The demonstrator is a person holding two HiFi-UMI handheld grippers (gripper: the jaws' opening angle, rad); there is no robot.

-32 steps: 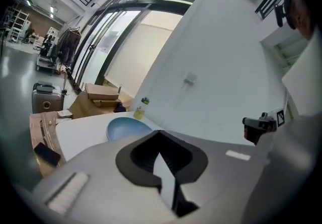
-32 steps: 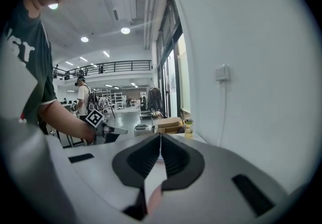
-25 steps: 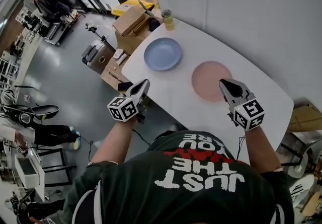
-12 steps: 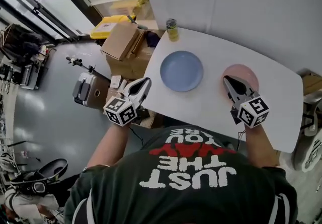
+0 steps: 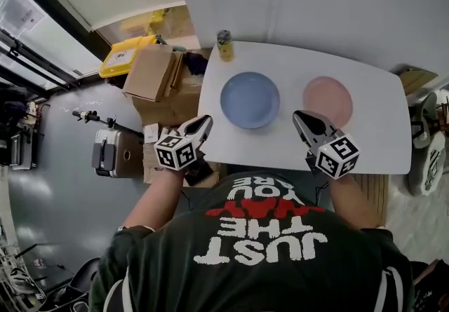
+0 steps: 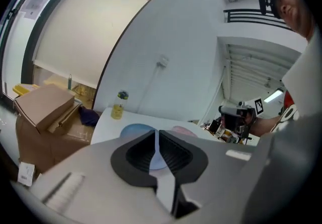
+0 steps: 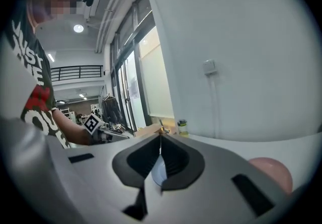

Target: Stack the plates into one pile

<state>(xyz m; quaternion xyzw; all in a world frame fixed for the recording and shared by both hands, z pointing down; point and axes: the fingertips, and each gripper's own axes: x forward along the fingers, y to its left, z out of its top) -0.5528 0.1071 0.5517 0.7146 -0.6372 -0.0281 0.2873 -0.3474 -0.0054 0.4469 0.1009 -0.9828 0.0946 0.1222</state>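
Two plates lie apart on the white table (image 5: 372,142): a blue plate (image 5: 250,99) on the left and a pink plate (image 5: 327,100) on the right. My left gripper (image 5: 205,121) hovers at the table's front left edge, just short of the blue plate, with its jaws shut on nothing. The right gripper (image 5: 298,116) hangs over the table's front, between the two plates, also shut and empty. In the left gripper view the blue plate (image 6: 135,130) and pink plate (image 6: 182,130) show beyond the closed tips (image 6: 158,132). The right gripper view shows the blue plate (image 7: 160,170) behind its closed tips (image 7: 160,137), and the pink plate (image 7: 271,170) at lower right.
A small bottle of yellow liquid (image 5: 224,45) stands at the table's far left corner. Cardboard boxes (image 5: 151,72) and a yellow box (image 5: 126,55) sit on the floor left of the table. A wall runs behind the table.
The view has swung round so the table lies square ahead. Both grippers moved with it; the right one went from over the pink plate to the gap between the plates. Jaws stayed shut.
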